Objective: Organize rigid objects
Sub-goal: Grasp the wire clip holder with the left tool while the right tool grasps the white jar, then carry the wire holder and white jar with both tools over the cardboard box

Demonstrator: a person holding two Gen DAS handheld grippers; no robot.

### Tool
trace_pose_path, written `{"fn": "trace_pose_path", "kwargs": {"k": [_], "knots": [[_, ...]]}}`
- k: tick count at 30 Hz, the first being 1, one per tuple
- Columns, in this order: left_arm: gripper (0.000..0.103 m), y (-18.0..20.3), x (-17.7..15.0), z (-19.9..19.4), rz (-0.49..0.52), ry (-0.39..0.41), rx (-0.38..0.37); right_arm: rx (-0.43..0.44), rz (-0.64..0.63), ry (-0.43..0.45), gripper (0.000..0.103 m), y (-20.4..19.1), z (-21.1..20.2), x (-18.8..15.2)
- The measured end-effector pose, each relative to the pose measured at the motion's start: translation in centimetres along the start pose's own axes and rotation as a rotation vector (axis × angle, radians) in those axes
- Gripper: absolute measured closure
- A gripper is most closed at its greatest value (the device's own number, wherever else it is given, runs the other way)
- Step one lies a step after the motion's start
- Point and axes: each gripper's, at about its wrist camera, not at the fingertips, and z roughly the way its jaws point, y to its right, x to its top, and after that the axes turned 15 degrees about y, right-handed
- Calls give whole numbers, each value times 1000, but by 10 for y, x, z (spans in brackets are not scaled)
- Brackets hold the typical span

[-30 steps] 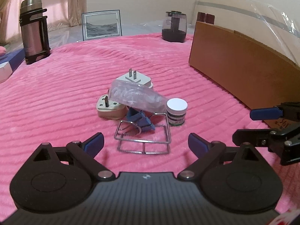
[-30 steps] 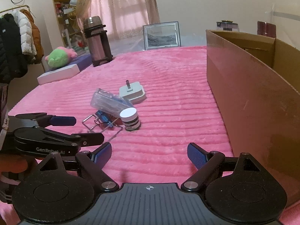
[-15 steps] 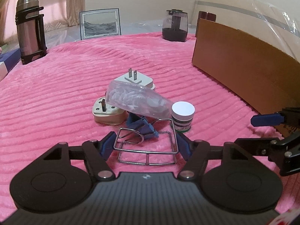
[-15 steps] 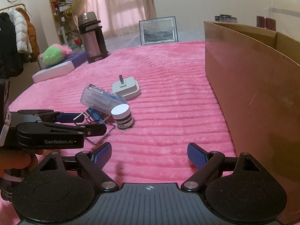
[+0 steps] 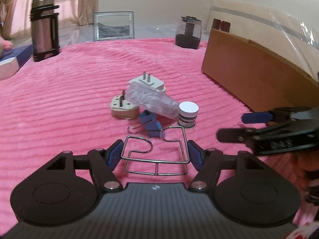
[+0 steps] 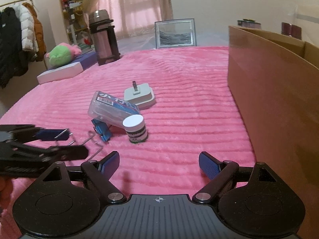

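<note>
On the blanket (image 5: 69,91), a wire rack (image 5: 156,155) is sitting between the left gripper's (image 5: 155,155) pads. At the rack's 12 o'clock a clip (image 5: 150,122) is lying, a jar (image 5: 188,114) at 1 o'clock. A packet (image 5: 152,101) is leaning over the clip, between two plugs (image 5: 123,107) (image 5: 148,81). A box (image 5: 259,75) is standing at 2 o'clock, a flask (image 5: 44,26) at 10 o'clock.

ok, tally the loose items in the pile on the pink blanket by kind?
Wire rack, chrome, held in the left claw: 1
Plug adapters, white and beige: 2
Clear plastic case: 1
Blue binder clip: 1
Small white-lidded jar: 1
Total: 6
</note>
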Motion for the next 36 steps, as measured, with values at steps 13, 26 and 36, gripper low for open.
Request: {"fn": "trace_pose_path", "kwargs": {"k": [13,26,36], "knots": [[38,-26,-15,-28,-86,19,100,85,-130,-3,60,-26,59,9],[38,-22,-16,-33,-82,17,110,88,-165,-3,76,-33,50,11],[38,3,-9,-63,-86,16,122,84,-84,16,76,-30,-19,18]]}}
